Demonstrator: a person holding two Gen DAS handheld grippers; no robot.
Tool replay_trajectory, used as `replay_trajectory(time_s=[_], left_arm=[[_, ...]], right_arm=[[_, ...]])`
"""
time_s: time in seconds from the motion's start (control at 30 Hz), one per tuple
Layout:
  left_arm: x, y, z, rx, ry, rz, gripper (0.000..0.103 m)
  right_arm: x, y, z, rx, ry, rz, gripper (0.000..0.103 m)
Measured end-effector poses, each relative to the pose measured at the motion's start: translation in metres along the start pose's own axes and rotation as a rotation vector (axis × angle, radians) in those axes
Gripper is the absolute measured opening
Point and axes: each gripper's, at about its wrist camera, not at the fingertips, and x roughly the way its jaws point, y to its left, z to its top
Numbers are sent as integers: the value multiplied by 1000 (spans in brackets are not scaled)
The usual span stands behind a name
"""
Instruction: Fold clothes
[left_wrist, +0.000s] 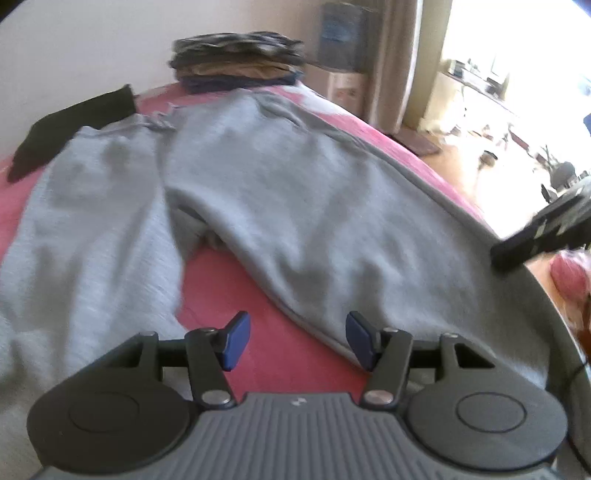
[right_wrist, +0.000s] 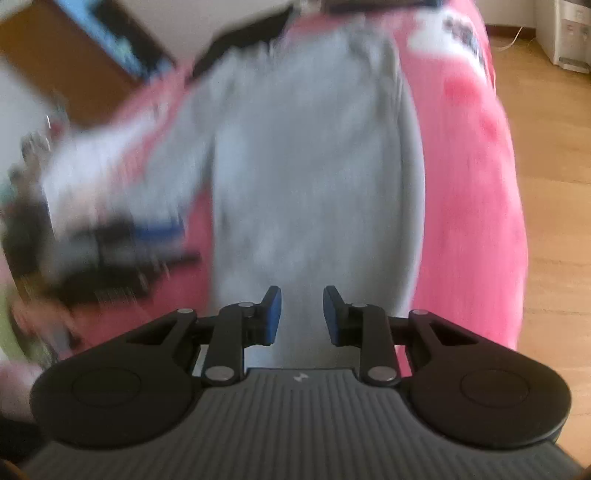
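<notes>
- A grey sweatshirt (left_wrist: 295, 206) lies spread flat on a pink bed cover (left_wrist: 258, 295), its body running along the cover's right edge and one sleeve (left_wrist: 85, 229) angled out toward the left edge.
- The left gripper (left_wrist: 297, 341) hangs over the near edge, jaws apart and empty; its right blue pad (left_wrist: 358, 339) is just over the sweatshirt's hem.
- The right gripper (right_wrist: 302, 315) is above the garment's near end, jaws slightly apart with nothing between them.
- A stack of folded clothes (left_wrist: 236, 61) sits at the far edge.
- A black garment (left_wrist: 70, 129) lies at the far left corner.
</notes>
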Motion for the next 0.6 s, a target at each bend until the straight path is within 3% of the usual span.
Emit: replay_trajectory(time_s=[0.07,0.2,0.33,0.4,0.5,0.6], left_arm=[[0,-6,-4,5,18,20,59],[-15,-8,-7,-22,65,58,59],[-63,-14,-15,-24,110,38,61],[-92,-26,-28,-8,74,22,76],[-123,-51,-56,11,5,-22,79],[-130,-67,-88,-6,-36,-86,83]], right_arm=[[17,-4,-18,-22,29,-113,22],[-6,-5,-36,56,-117,-94,24],[-81,8,-74,89,-301,-1,29],[-114,12,-93,125,-367,72,31],[-142,26,-111,169,-437,160,32],[-142,45,-120,193,-439,177,32]])
